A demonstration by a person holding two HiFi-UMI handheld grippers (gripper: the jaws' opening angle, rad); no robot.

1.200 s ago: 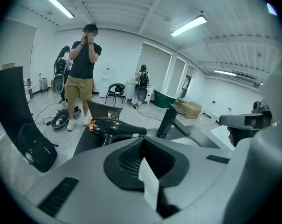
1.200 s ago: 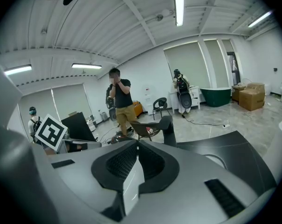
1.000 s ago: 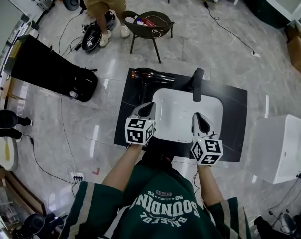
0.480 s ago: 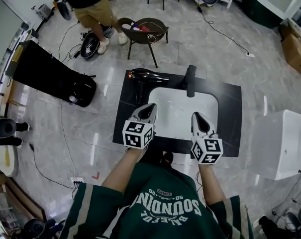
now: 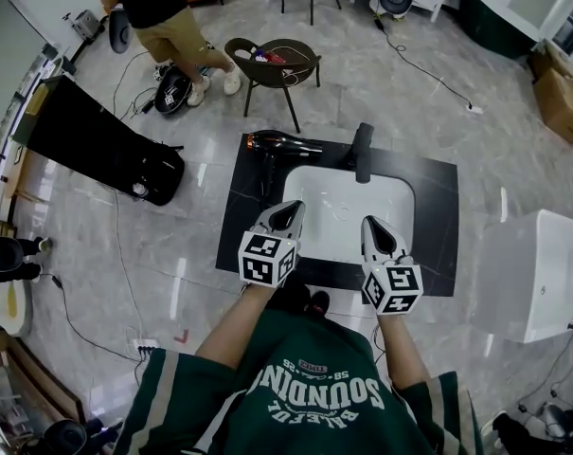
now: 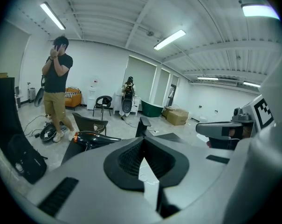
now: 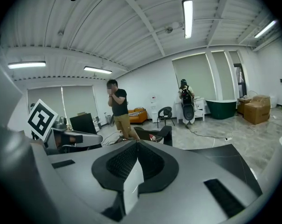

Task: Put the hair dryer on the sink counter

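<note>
The standing person beyond the table has stepped further off to the far left since the earlier frame, and the left claw has dropped back a little toward the table's near edge; the hair dryer has not shifted.

The left claw is closed, its jaws meeting at the tip with nothing between them. The right claw is closed and empty too. Both hang over the near side of the white basin, left claw at its near left corner, right claw toward its near right corner, well apart from each other.

The hair dryer lies on its side in the far left corner of the black table, just left of the basin. It is glossy black with an orange glint at its rear end; the barrel runs along the far edge toward the black faucet, and the handle points toward the near edge.

The strip between the basin and the table's left edge is narrow; the right end is bare dark surface. Past the far edge stands a round dark chair. A black bag lies on the floor to the left, and a white box sits off the right edge.
</note>
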